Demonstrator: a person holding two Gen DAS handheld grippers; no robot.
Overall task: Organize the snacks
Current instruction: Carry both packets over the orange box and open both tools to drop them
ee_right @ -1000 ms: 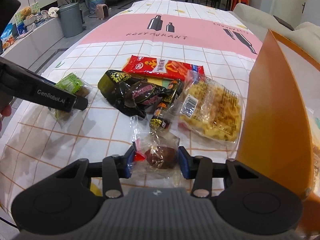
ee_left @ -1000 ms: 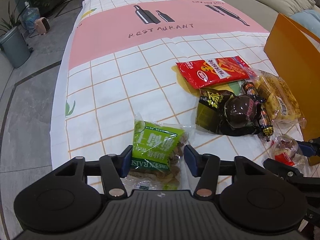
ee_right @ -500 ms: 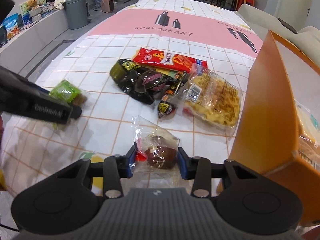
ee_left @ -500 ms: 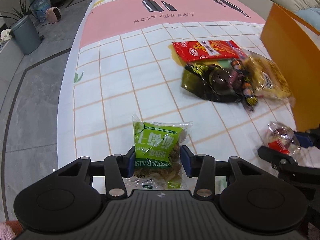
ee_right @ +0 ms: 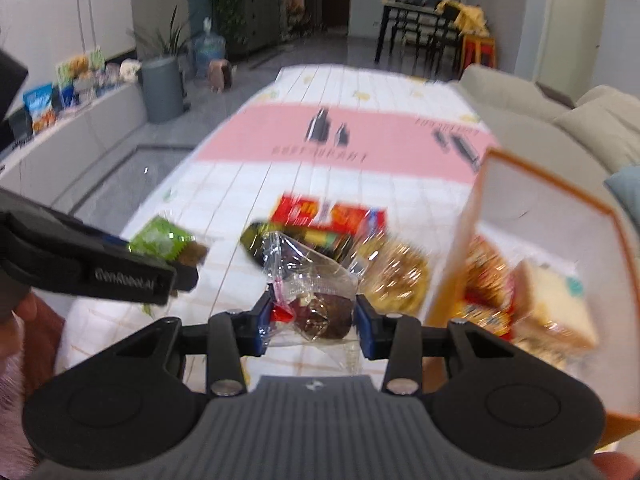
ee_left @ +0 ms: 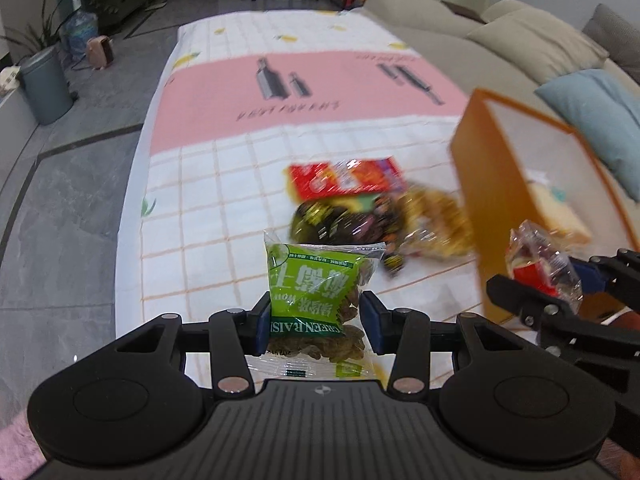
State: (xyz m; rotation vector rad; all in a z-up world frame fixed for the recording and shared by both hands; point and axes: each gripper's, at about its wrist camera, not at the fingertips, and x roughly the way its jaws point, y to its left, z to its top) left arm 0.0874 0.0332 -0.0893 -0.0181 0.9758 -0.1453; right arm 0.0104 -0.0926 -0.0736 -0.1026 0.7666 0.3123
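Green raisin pack sits clamped in the left claw and a clear-wrapped cake in the right claw, both lifted off the worktop beside the orange box, presumably headed inside.

Left gripper: raised off the table, level, pointing forward; blue-padded fingers closed against both sides of a green raisin bag, the bag standing upright between them.

Right gripper: raised alongside, to the right of the left one; fingers clamped on a clear-wrapped brown snack.
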